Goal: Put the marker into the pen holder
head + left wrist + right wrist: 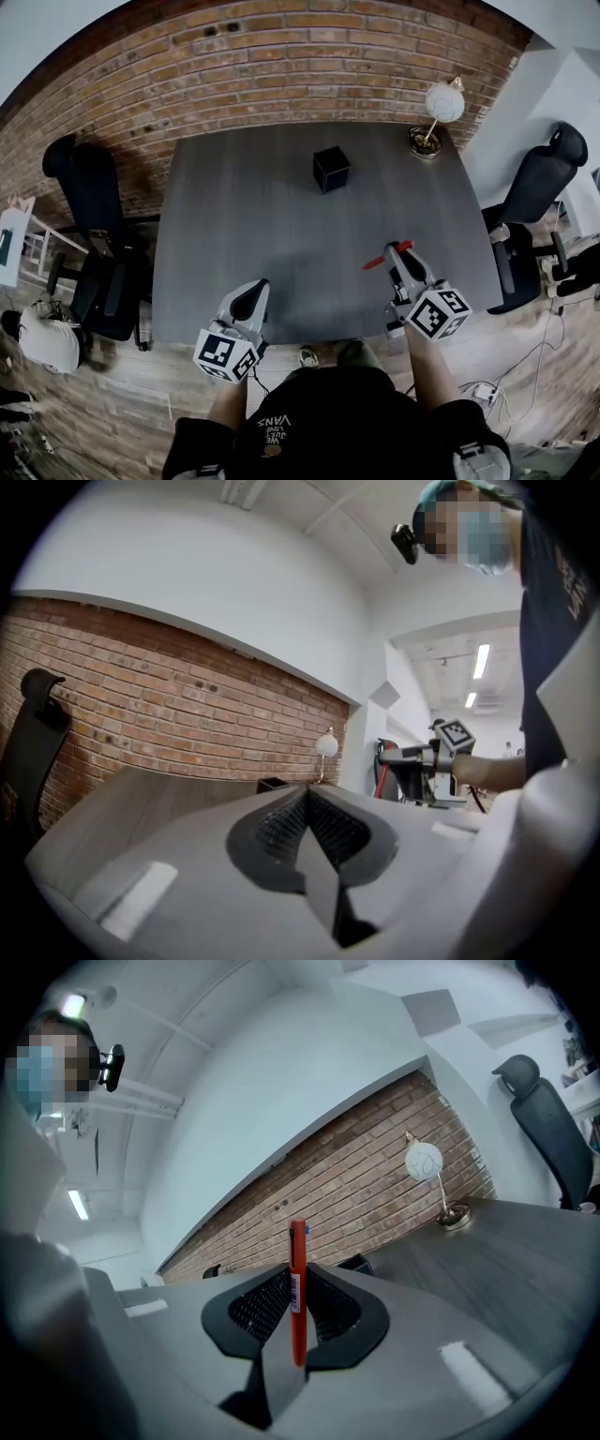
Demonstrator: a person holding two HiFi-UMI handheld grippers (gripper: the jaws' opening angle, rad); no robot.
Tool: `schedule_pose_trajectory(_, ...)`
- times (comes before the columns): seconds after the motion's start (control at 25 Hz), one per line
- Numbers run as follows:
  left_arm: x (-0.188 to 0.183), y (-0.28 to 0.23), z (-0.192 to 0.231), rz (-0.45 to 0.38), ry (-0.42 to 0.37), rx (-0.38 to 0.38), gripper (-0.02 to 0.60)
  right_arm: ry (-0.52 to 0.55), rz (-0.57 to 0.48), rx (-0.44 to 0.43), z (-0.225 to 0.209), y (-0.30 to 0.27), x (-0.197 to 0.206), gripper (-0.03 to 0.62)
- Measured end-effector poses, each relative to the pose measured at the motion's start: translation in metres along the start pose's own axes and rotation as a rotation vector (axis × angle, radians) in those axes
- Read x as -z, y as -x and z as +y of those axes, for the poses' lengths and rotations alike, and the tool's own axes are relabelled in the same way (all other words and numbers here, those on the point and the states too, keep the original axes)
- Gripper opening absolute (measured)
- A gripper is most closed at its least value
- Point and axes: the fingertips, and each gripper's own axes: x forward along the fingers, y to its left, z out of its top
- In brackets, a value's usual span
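Red marker [297,1288] clamped crosswise in right gripper [292,1312]

The person wears a black T-shirt [347,422] with short sleeves and a small patch of white lettering [275,422] near the neckline. The left gripper [253,289] and right gripper [394,253] share one build: smooth pale grey shells tapering to a blunt wedge, each backed by a white cube [225,354] printed with black square markers. Seen along the jaws, a dark grey collar [246,855] rings the mouth, and the inner pads [279,829] are black with a fine ribbed texture. A pale rectangular patch [139,900] marks each shell. A small black camera [403,544] is worn on the head
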Motion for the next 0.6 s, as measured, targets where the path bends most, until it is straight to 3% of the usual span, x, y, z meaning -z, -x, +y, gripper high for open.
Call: schedule_pose_trajectory(0.6,-0.005,-0.052,0.025,-0.018,0.043,-0.112,0.052,0.046,0.046,-0.098,-0.036,-0.105,-0.038,0.054)
